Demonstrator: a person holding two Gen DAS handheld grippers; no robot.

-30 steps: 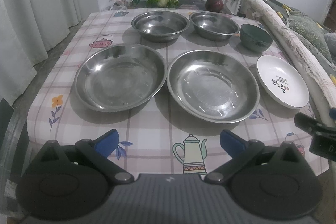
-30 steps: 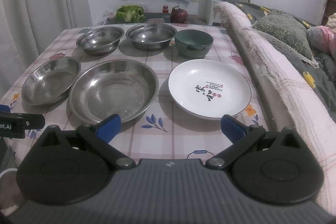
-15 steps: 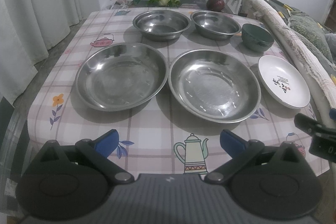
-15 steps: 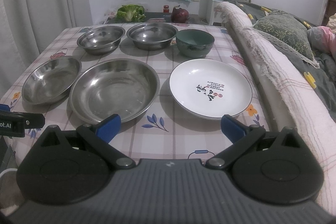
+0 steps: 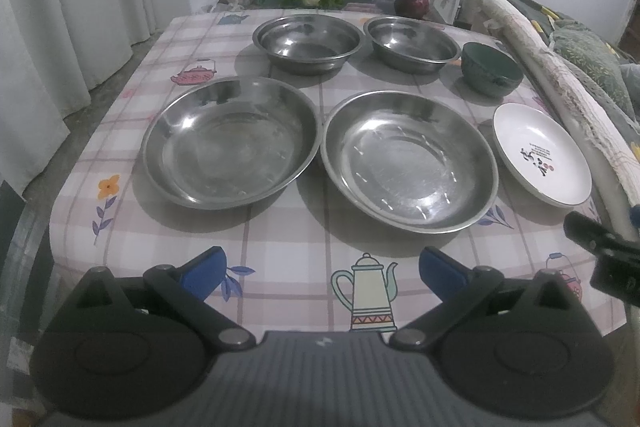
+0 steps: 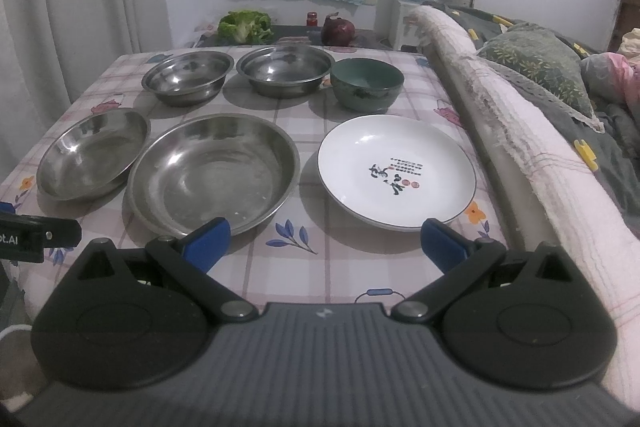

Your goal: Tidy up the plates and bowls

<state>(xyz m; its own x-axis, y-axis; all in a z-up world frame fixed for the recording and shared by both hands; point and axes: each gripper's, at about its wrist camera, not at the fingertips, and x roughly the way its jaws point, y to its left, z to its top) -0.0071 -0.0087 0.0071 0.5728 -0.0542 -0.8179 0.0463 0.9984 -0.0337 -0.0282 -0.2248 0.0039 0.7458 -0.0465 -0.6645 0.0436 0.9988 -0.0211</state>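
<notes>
Fig.: start of sort, both tools idle. Left gripper (image 5: 322, 269) & right gripper (image 6: 326, 239): jaws spread wide, nothing held, both hovering over the near table edge.

Change vs. 1 s ago: both cams crept slightly fwd/down; the dishes sit a touch lower in view. No dish shifted, none touched. Judgement: approach phase only, task approx. 0% done.

Count on the checked tablecloth (image 5: 288, 263):
- Steel plates, wide & shallow, ×2: left steel plate (image 5: 231, 143), centre steel plate (image 5: 410, 163), rims nearly touching.
- White plate ×1 (image 6: 396, 171), printed centre, right of centre plate, just ahead of right gripper.
- Steel bowls ×2, back row: left steel bowl (image 5: 308, 41), right steel bowl (image 5: 412, 43).
- Green bowl ×1 (image 6: 367, 83), back right, behind white plate.

Total 6 pcs, all upright, unstacked, in 2 rows.
</notes>
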